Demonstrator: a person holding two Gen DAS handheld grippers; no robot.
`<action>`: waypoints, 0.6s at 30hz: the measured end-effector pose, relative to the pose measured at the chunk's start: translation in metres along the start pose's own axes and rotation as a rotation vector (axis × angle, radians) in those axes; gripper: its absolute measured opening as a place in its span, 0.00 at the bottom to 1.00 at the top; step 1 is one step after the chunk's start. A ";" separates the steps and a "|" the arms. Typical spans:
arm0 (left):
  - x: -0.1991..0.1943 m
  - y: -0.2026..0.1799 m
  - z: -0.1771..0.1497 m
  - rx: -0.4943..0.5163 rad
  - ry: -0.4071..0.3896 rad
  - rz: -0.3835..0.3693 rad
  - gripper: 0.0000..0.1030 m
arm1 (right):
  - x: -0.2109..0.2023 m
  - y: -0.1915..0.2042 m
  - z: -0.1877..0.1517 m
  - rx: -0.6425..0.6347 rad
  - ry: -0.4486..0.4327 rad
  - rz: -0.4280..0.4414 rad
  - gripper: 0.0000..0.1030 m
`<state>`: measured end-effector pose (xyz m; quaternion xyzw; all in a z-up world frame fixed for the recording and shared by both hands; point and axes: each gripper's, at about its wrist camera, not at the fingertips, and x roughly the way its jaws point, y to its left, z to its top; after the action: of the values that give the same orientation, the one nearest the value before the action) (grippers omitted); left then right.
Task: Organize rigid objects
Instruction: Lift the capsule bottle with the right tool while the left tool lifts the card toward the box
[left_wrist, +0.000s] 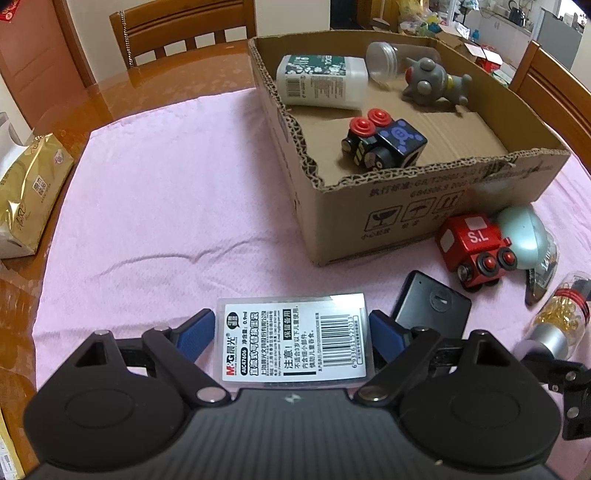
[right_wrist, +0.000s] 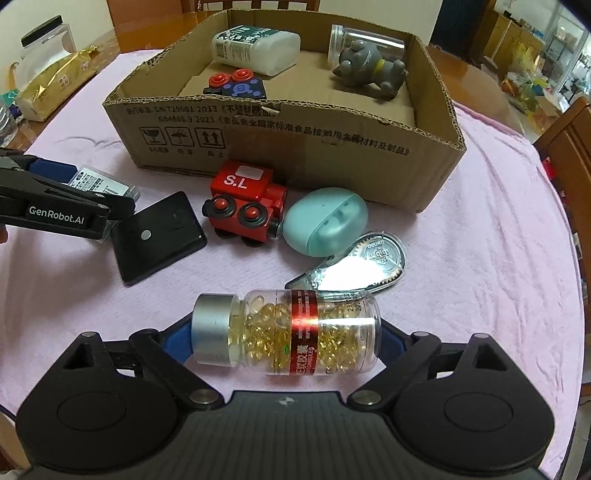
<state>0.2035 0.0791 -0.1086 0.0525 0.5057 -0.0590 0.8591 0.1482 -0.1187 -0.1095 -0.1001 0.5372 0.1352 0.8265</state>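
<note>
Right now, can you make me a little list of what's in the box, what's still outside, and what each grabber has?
In the box: white bottle, clear jar, grey toy animal, black toy train.
Outside on the pink cloth: red toy train, teal egg-shaped case, correction tape, black flat case.
Left gripper: jaws around a clear labelled box; grip unclear.
Right gripper: jaws around a capsule bottle lying sideways; grip unclear.

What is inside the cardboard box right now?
Inside the cardboard box: a white bottle on its side, a clear jar, a grey toy, a black toy train. The near wall hides some floor.
</note>
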 end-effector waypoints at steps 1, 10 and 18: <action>-0.002 0.000 0.001 0.007 0.003 -0.005 0.86 | -0.001 -0.002 0.000 0.004 0.003 0.011 0.93; -0.032 -0.004 0.004 0.063 -0.011 -0.049 0.86 | -0.023 -0.016 0.010 -0.056 -0.005 0.070 0.93; -0.072 -0.006 0.018 0.102 -0.059 -0.067 0.86 | -0.063 -0.034 0.053 -0.122 -0.113 0.077 0.93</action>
<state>0.1837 0.0739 -0.0370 0.0775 0.4780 -0.1149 0.8674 0.1804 -0.1415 -0.0302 -0.1219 0.4840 0.2048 0.8420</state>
